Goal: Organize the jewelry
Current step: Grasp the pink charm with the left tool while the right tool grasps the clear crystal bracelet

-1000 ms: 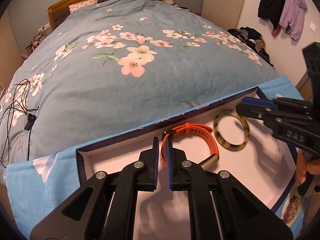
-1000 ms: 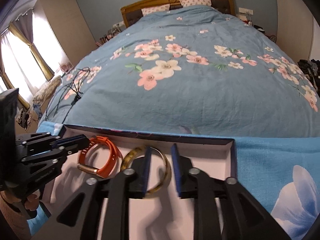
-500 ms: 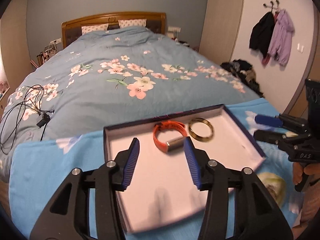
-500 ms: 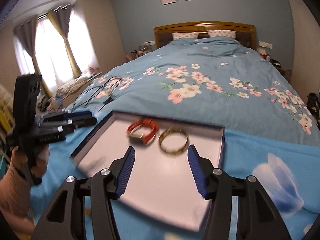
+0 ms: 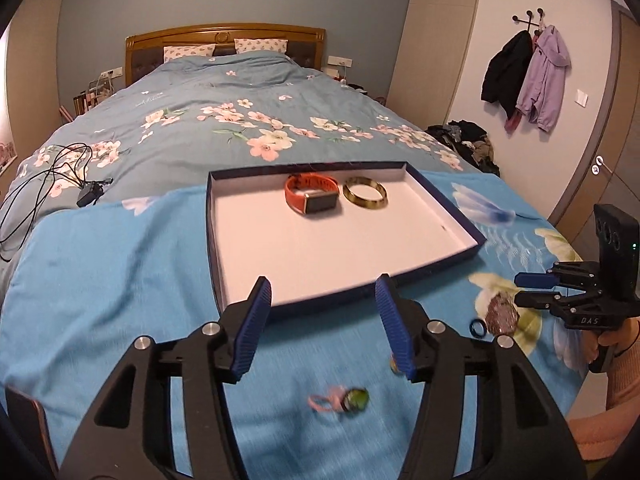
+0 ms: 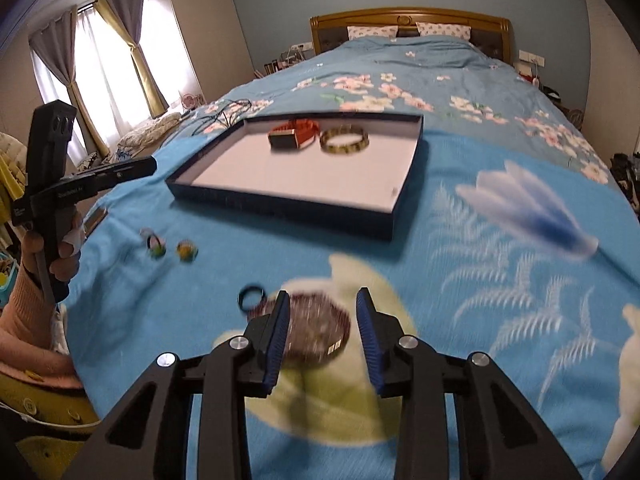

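1. Jewelry sits in two groups: an orange watch band (image 5: 313,199) and a gold bangle (image 5: 365,198) lie side by side, just apart, at the far end of the shallow box tray (image 5: 444,220) on the blue cloth (image 5: 120,280) over the bed (image 5: 240,112).
2. Loose pieces lie on the cloth nearer than the tray: a beaded bracelet (image 6: 316,330), a dark ring (image 6: 251,298) just beside it, a pink ring with a green stone (image 5: 340,400), and a small round bead-like piece (image 6: 187,251); blur hides their detail.
3. By my reading the job is partly done: two pieces are in the tray, at least four remain outside, and most of the tray floor is bare.
4. Right claw (image 6: 323,330) points down over the beaded bracelet; its jaws are closing with the bracelet between them, but the pads do not appear to press on it yet, so nothing is grasped.
5. Left claw (image 5: 330,326) is released and opening, empty, poised over the cloth just short of the tray's near rim, with the pink ring below it.
6. Likely next, as I judge it: the right claw takes the bracelet, the left the pink ring.
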`<state>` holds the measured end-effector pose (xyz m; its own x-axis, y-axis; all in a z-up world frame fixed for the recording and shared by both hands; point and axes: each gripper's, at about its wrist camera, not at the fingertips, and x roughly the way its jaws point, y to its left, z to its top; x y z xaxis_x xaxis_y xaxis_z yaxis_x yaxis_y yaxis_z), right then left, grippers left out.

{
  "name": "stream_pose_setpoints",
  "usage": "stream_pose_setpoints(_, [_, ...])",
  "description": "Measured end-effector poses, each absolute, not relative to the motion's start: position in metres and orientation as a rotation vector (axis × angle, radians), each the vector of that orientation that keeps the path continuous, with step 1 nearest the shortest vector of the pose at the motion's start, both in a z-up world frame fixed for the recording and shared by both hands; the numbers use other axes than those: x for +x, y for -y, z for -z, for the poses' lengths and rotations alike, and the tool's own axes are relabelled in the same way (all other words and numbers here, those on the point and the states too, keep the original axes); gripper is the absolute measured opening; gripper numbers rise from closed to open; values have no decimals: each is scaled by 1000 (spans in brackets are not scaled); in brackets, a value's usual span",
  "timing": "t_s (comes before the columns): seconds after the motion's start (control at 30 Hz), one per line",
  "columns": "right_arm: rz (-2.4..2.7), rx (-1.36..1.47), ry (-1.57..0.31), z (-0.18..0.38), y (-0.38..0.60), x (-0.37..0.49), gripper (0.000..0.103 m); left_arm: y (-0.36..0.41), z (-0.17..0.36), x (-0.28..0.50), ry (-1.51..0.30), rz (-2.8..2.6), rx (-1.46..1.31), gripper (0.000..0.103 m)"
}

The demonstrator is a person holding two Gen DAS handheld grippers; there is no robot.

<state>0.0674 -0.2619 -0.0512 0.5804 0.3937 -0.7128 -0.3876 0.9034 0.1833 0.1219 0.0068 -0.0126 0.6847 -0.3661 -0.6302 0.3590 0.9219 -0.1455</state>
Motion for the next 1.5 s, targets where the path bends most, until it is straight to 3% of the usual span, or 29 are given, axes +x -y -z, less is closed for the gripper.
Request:
stream_pose_setpoints(0.2, [-448, -3, -839, 59, 253, 66, 24, -2, 19, 104, -716, 416, -10, 56])
stream_pose_setpoints(0.37, [-439, 8, -833, 60, 254, 66, 8, -1, 21, 100, -727, 429, -12, 57])
stream_pose_setpoints(1.1, [-553, 114, -624, -14, 253, 42, 8, 18, 29, 67, -704, 514, 91, 57])
stream_pose_setpoints(1.5, [-590, 132, -636, -5, 242, 49, 8, 15, 40, 70, -734, 496, 103, 56])
